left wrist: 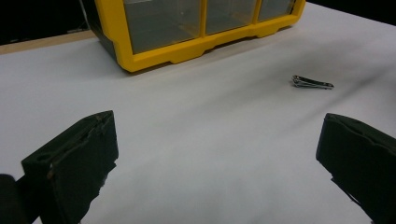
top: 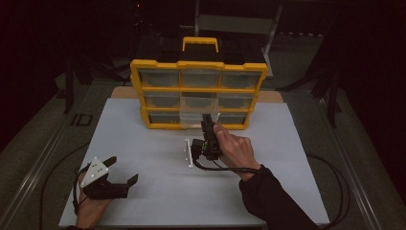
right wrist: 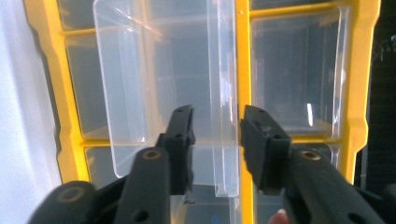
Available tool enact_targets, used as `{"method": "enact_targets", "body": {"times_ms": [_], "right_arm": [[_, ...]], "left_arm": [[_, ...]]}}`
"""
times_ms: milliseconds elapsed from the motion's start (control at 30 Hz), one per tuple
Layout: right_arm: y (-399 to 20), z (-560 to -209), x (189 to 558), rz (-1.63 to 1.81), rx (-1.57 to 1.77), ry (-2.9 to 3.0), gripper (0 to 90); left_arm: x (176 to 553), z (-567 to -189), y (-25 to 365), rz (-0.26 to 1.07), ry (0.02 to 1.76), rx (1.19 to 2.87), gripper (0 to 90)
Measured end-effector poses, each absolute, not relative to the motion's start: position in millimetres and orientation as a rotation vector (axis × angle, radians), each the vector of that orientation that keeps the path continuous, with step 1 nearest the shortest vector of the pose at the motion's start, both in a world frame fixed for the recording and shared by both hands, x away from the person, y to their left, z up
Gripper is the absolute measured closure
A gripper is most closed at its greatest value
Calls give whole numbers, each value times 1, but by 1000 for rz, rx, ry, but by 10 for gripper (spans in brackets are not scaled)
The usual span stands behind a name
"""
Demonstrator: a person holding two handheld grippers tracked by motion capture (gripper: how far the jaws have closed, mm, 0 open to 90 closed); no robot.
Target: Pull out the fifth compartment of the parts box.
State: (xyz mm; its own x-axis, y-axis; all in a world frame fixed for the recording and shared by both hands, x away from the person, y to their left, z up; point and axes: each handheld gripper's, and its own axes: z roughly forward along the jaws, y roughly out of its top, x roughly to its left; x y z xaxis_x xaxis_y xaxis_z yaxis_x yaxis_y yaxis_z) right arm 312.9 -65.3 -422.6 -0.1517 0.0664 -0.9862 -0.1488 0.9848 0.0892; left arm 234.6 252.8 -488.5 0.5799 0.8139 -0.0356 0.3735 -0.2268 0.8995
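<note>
Seen from the high view, a yellow drawer organiser (top: pixel 198 93) stands upright on the white tabletop (top: pixel 158 191), the right gripper (top: pixel 209 125) reaching its partly pulled clear drawer (top: pixel 198 115). Left gripper view: jaws spread wide and idle, a nail clipper (left wrist: pixel 312 83) lying apart, probably awaiting stowing. Right gripper view: jaws straddle the drawer's front wall (right wrist: pixel 224 116), not quite pinching, apparently to slide it.
</note>
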Motion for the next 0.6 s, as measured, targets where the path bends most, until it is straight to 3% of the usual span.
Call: {"method": "enact_targets", "body": {"times_ms": [367, 600], "right_arm": [[-75, -428, 314, 242, 41, 1659, 291], [-88, -430, 316, 271, 125, 1650, 239]], "left_arm": [[235, -489, 253, 561, 969, 1827, 0], [235, -489, 253, 560, 974, 1824, 0]]}}
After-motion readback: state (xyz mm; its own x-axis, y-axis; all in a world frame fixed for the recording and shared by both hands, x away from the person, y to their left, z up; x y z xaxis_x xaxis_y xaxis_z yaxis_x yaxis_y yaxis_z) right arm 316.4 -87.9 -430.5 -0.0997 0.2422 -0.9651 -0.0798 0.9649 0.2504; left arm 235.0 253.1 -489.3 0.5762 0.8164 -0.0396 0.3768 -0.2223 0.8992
